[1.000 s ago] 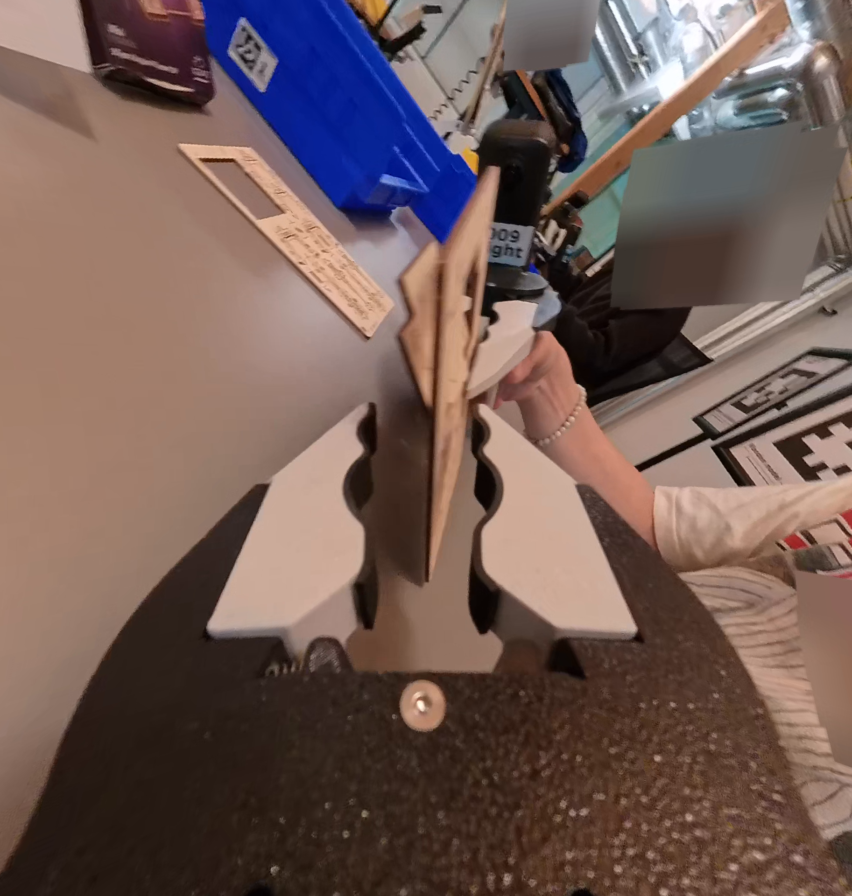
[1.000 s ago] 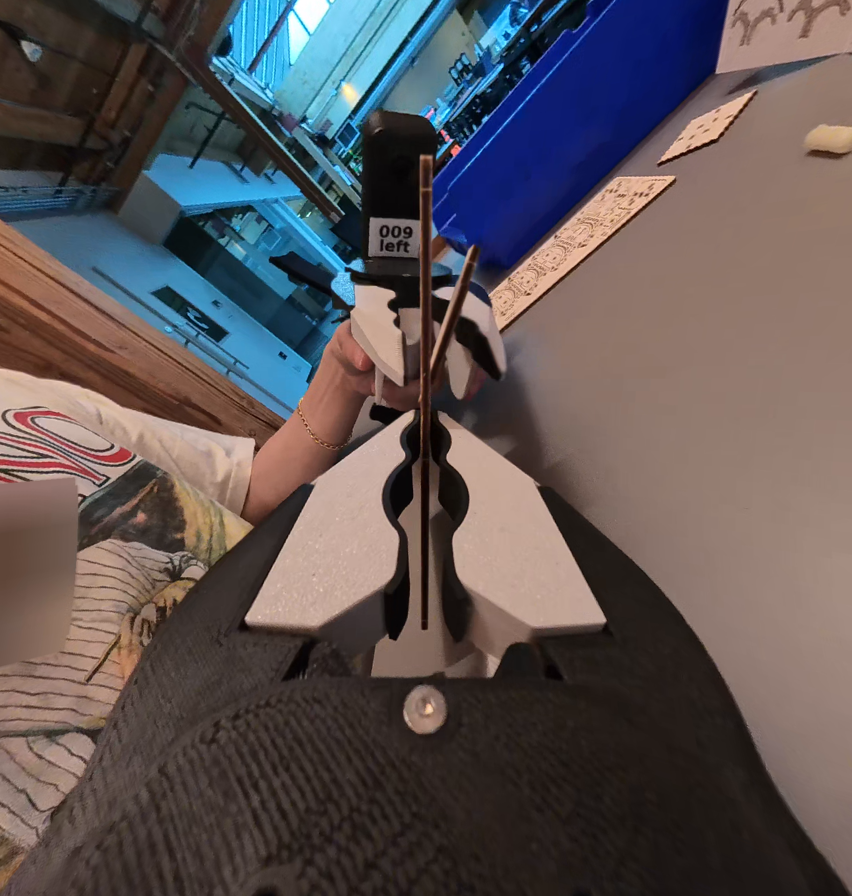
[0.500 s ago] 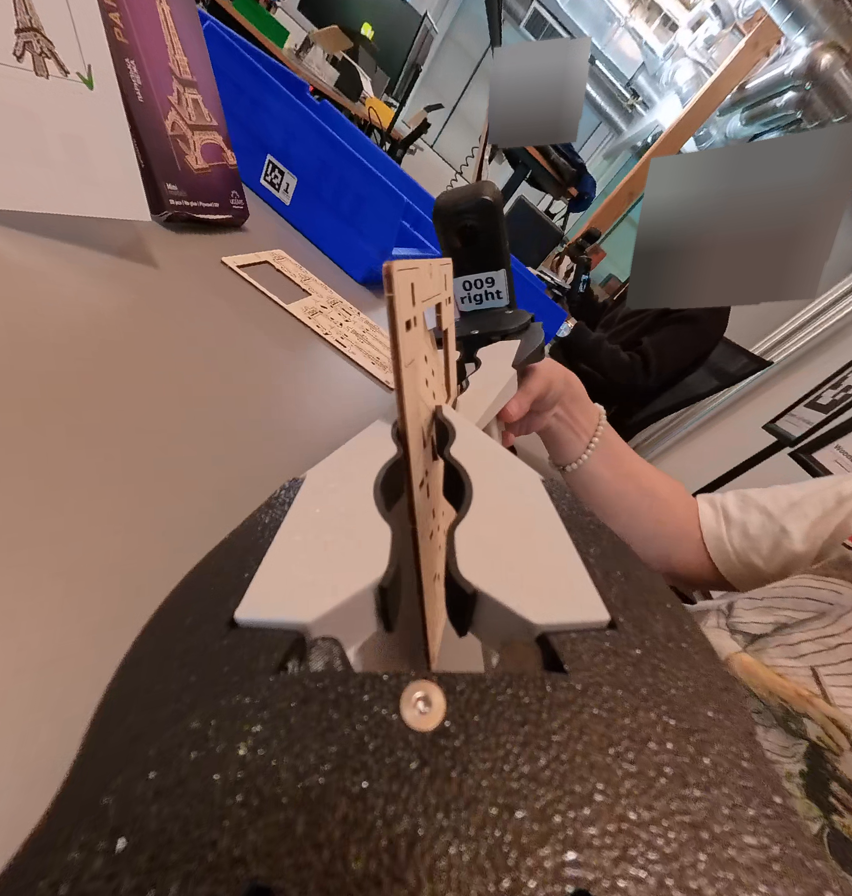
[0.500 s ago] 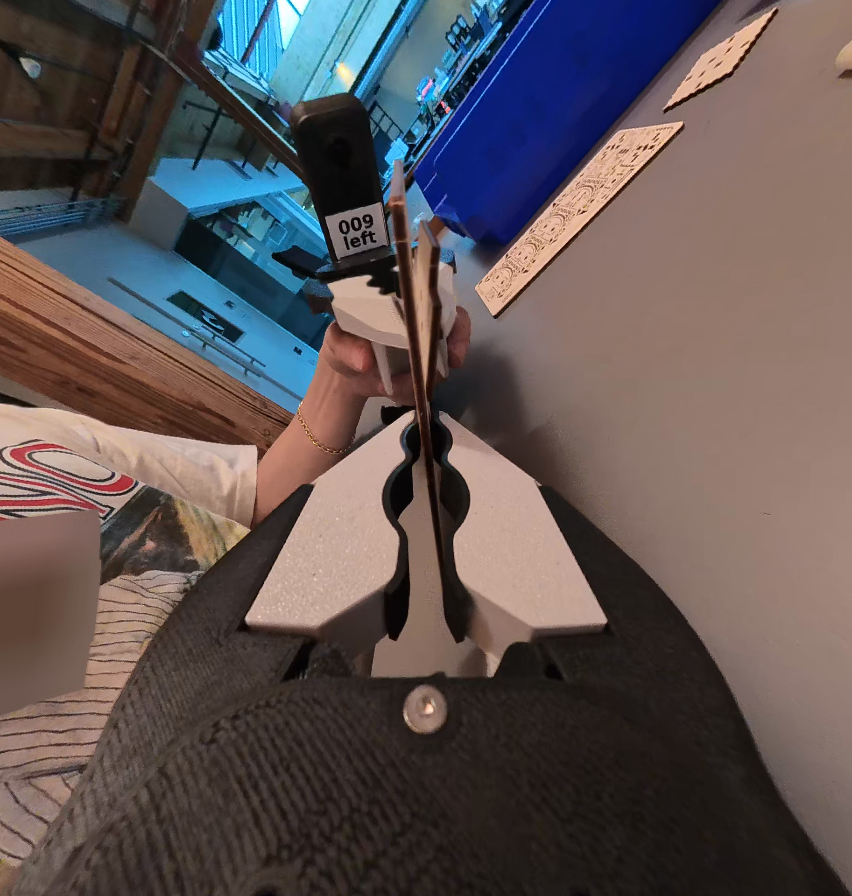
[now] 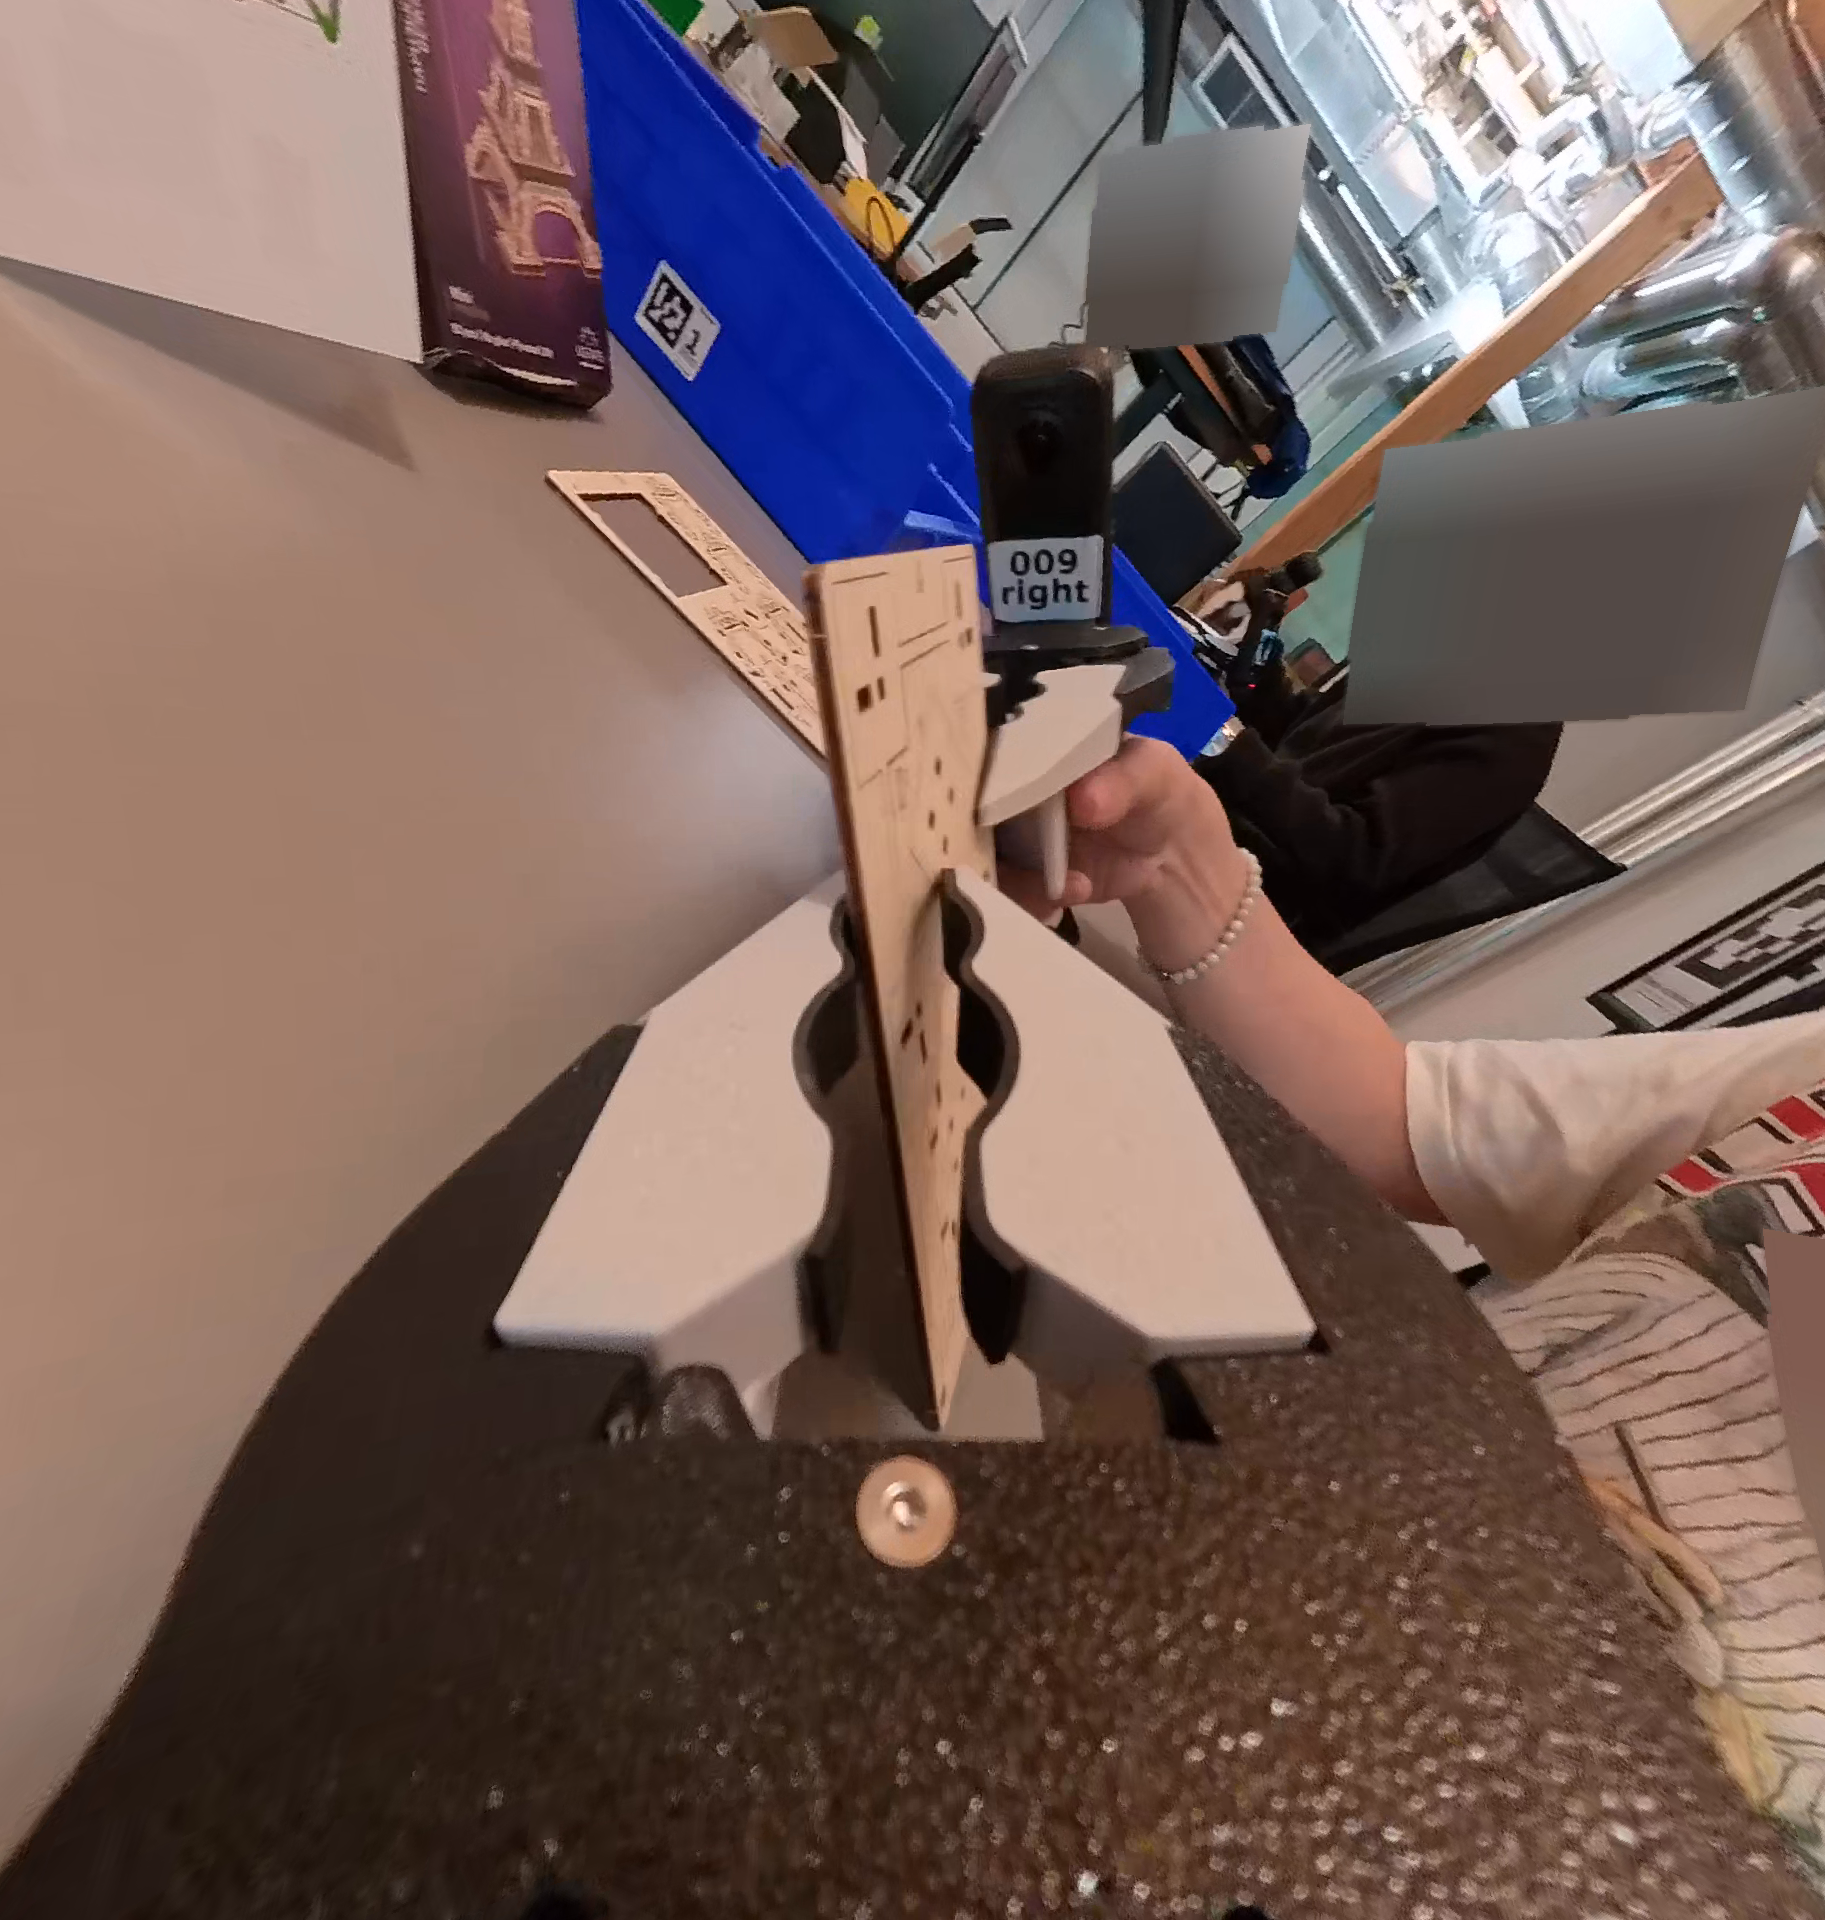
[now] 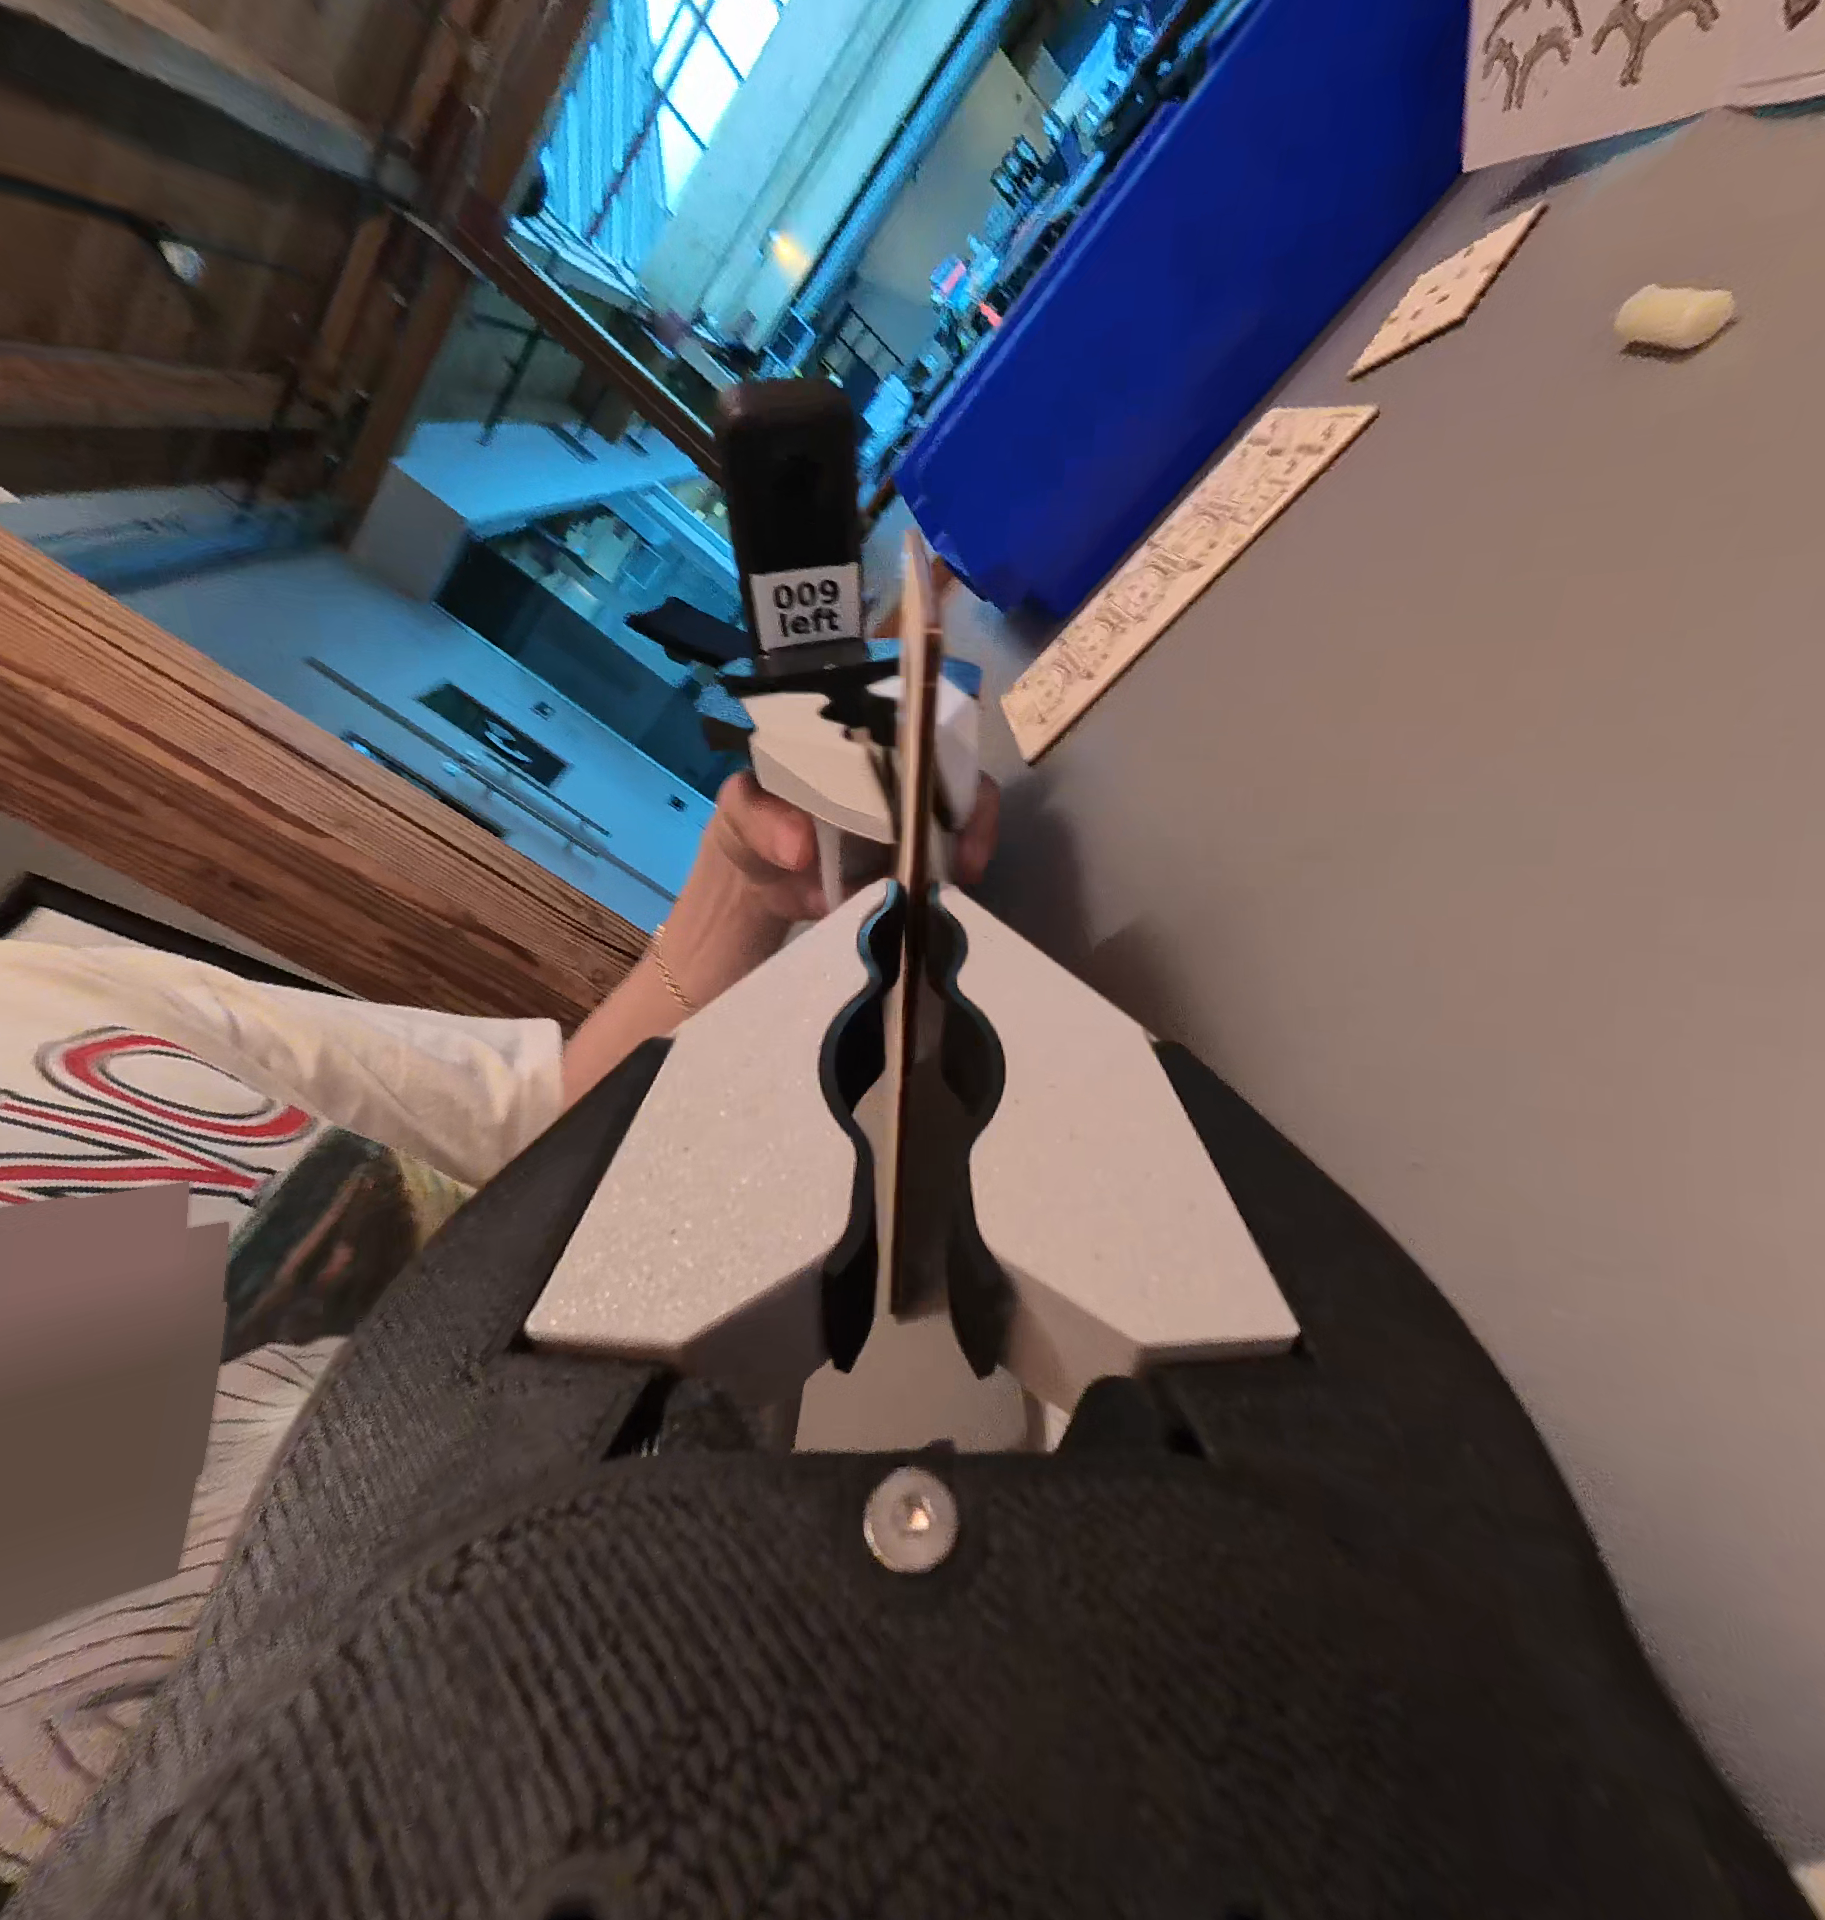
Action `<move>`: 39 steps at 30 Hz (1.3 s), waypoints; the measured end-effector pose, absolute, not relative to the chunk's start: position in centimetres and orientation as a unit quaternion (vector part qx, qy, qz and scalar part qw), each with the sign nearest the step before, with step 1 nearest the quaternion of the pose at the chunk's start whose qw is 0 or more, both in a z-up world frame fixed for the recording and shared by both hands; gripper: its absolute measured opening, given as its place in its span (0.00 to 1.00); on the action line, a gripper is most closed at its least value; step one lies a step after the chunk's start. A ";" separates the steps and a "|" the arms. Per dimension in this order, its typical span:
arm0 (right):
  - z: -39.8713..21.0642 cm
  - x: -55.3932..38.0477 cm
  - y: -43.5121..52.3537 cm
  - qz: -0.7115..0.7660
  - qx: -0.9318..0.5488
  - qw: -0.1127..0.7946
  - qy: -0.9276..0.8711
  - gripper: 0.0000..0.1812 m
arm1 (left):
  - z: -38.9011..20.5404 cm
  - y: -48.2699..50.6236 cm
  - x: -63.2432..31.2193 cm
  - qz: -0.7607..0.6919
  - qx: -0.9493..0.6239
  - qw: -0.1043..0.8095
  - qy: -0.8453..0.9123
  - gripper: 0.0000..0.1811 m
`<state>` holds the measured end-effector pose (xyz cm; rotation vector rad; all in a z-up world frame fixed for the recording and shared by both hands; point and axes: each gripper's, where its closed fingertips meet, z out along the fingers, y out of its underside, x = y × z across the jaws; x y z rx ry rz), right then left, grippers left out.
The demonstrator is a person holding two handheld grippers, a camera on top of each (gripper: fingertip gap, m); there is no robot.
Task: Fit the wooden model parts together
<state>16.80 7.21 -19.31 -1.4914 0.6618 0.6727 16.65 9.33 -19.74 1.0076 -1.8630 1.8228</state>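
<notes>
Two thin, laser-cut wooden sheets stand on edge above the grey table point(image 5: 264, 831). My left gripper point(image 5: 903, 904) is shut on one sheet point(image 5: 903, 748), which runs up between its fingers. My right gripper point(image 6: 918, 899) is shut on the other sheet point(image 6: 916, 727), seen edge-on. The grippers face each other: the right gripper point(image 5: 991, 800) shows just behind the sheet in the left wrist view, and the left gripper point(image 6: 887, 758) just behind it in the right wrist view. The sheets lie face to face, nearly overlapping. I cannot tell whether they are joined.
A flat wooden parts sheet point(image 5: 700, 561) point(image 6: 1178, 582) lies on the table by a long blue bin point(image 5: 783, 312) point(image 6: 1147, 364). A purple box point(image 5: 503, 208) stands at the back. A small wooden square point(image 6: 1448, 291) and a pale lump point(image 6: 1672, 317) lie farther off. My left and right fingertips are right by each other. The pale lump point(image 6: 1672, 317) is about equally far from each gripper, around 20 centimeters.
The two sheets were apart at an angle; they have swung together and now stand face to face. My left gripper's jaws have closed in on its sheet. Both grippers moved closer.
</notes>
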 end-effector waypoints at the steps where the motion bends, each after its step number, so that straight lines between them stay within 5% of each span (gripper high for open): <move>1: -19.1 16.7 7.2 0.296 -0.648 0.640 0.287 0.00 | -19.7 9.4 16.7 0.644 0.355 0.172 -0.656 0.06; 10: -19.5 17.0 6.8 0.288 -0.646 0.640 0.301 0.00 | -17.5 11.2 19.1 0.691 0.377 0.072 -0.613 0.21; 22: -19.6 17.5 6.4 0.272 -0.643 0.644 0.313 0.00 | -15.4 14.0 21.2 0.695 0.375 -0.131 -0.599 0.22; 32: -19.5 17.4 6.3 0.271 -0.643 0.645 0.312 0.01 | -16.6 13.2 20.9 0.665 0.361 -0.137 -0.639 0.18; 39: -19.1 17.6 6.1 0.269 -0.634 0.656 0.308 0.00 | -19.9 11.7 18.9 0.606 0.359 -0.007 -0.709 0.20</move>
